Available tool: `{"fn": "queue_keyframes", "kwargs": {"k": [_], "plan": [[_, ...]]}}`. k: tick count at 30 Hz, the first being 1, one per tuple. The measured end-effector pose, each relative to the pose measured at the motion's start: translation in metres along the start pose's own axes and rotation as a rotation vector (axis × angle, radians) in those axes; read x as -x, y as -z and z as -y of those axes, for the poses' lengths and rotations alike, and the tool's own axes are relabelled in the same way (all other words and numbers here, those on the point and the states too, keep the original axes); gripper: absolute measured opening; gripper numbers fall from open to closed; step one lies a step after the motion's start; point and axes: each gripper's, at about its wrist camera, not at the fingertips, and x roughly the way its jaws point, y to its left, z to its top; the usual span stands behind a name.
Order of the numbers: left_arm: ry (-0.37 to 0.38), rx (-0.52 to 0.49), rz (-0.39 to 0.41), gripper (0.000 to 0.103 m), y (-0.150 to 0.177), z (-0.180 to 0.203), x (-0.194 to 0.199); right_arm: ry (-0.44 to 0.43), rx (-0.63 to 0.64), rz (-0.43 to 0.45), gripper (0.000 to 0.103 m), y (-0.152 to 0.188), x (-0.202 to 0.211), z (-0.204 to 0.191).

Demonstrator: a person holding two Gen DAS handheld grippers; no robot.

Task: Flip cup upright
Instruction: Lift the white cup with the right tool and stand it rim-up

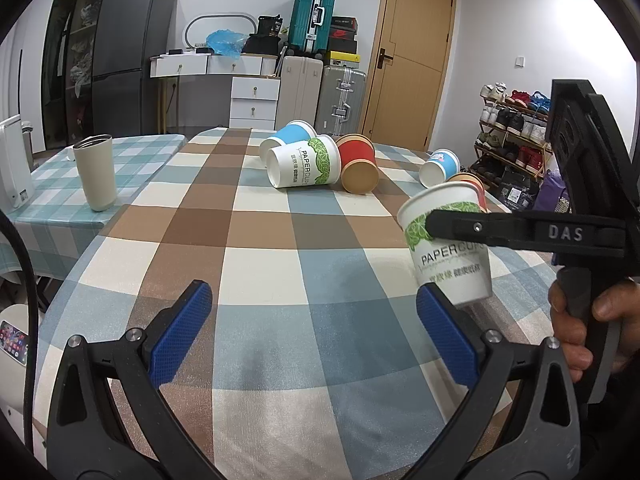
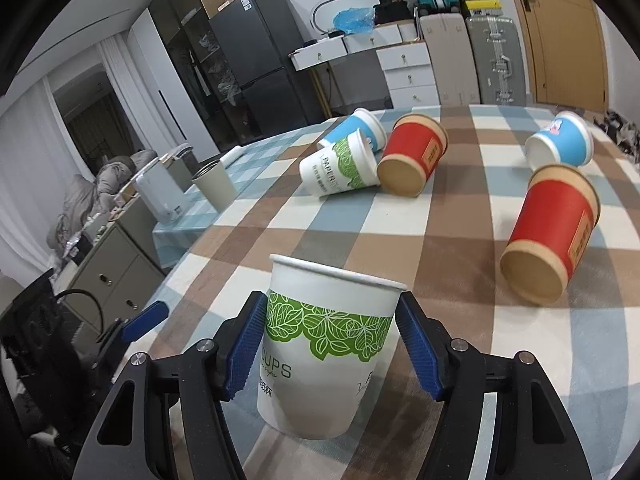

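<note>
The checked tablecloth fills the middle and lower frame in both views; near bottom centre of the right wrist view the right gripper pinches a white paper cup with green leaves, mouth up, its blue pads against both sides; the left gripper sits at bottom centre of its own view, fingers spread wide around nothing; toward the upper middle lie tipped cups: a red cup, a blue cup, another leaf-printed cup; a beige tumbler stands at left.
</note>
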Motion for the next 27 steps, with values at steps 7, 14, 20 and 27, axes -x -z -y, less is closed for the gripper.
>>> {"fn": "queue_keyframes", "kwargs": {"k": [7,14,20,27], "plan": [[0.000,0.001,0.000,0.102,0.000,0.000,0.000,0.054,0.063,0.023,0.067,0.003,-0.004,-0.007],[0.000,-0.001,0.001,0.102,0.000,0.000,0.000,0.043,0.105,0.040,0.065,0.010,0.005,-0.013],[0.001,-0.001,0.001,0.102,0.001,0.000,0.000,0.007,0.158,0.027,0.062,0.027,0.019,-0.019],[0.000,-0.002,0.002,0.102,0.001,0.000,0.000,-0.009,0.193,0.022,0.062,0.042,0.032,-0.020]]}}
